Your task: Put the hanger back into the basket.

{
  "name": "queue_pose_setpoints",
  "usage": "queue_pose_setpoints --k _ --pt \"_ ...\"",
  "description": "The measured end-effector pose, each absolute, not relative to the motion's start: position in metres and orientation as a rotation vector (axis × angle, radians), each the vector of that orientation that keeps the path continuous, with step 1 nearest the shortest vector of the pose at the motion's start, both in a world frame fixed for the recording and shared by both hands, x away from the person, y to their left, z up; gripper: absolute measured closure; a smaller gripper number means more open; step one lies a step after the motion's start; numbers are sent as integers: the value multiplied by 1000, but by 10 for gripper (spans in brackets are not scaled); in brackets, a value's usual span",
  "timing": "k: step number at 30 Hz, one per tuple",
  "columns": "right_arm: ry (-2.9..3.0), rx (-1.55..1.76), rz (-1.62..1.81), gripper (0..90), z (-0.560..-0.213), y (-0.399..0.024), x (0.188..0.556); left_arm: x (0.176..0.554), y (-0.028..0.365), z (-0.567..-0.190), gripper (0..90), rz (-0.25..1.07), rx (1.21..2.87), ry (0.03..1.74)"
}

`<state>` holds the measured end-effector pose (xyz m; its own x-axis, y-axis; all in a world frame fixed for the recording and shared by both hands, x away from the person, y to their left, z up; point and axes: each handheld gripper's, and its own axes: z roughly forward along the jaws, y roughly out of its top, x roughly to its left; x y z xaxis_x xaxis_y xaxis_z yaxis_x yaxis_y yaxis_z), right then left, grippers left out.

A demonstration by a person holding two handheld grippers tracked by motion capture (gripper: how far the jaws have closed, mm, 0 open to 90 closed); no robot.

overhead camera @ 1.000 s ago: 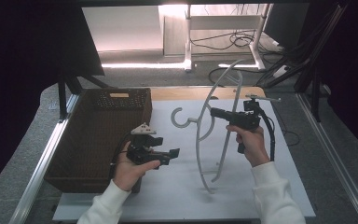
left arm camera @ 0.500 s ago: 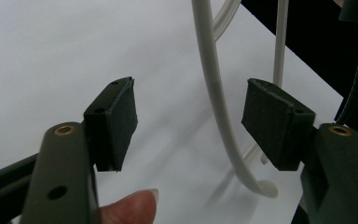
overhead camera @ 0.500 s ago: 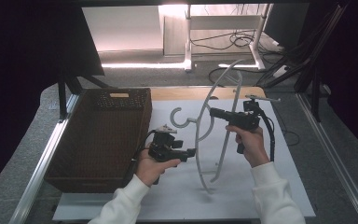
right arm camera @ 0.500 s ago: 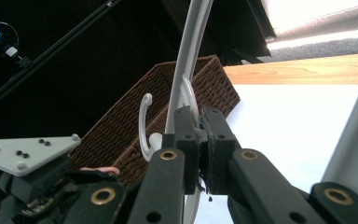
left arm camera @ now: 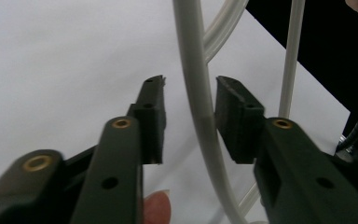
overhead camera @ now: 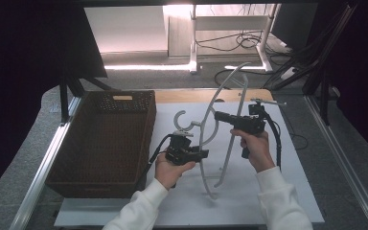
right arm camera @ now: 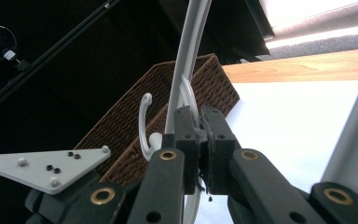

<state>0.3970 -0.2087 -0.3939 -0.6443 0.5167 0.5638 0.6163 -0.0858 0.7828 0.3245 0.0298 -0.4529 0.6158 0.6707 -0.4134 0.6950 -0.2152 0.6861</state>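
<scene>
- Here, the basket (overhead camera: 100, 139) sits on the left part of the white sheet (overhead camera: 268, 201), and the hanger (overhead camera: 220, 143) stands tilted on the sheet just right of it, its hook (overhead camera: 179, 120) toward the basket.
- Both forearms come in from the bottom in white sleeves; the right hand (overhead camera: 255, 149) is raised, aiming the right gripper (overhead camera: 216, 115) leftward at the hanger's upper part.
- The right gripper's jaws are clamped on a thin hanger rod just beside the hook, as the right gripper view shows.
- The left hand (overhead camera: 172, 167) holds the left gripper (overhead camera: 205, 154) low, pointing right at the hanger's curved bar (left arm camera: 196, 107).
- That bar runs between its jaws, which have just been closing; a gap shows on each side, so the pads do not press it yet.
- Since a second ago, the left hand has crossed from the basket's edge to the hanger; the right hand and hanger are unchanged.
</scene>
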Motion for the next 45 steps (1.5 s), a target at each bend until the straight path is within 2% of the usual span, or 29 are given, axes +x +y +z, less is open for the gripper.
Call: queue_pose_setpoints --k 4,11,19,24,32,45 --pt "-2068 -1282 -1851 855 -394 -209 397 326 29 -454 771 -67 1912 1071" --pt "-2036 -1265 -1858 849 -394 -211 398 330 41 -453 802 -126 1864 1068" --pt "-2042 -1249 -1879 836 -392 -213 398 331 54 -444 817 -91 1827 1074" --pt "-2070 -1254 -1871 788 -392 -214 398 330 58 -440 818 -43 1825 1080" --pt "-2150 -1257 -1871 629 -386 -215 395 331 66 -435 818 -3 1807 1093" --pt "-2289 -1192 -1878 542 -366 -230 366 329 84 -426 817 49 1792 1108"
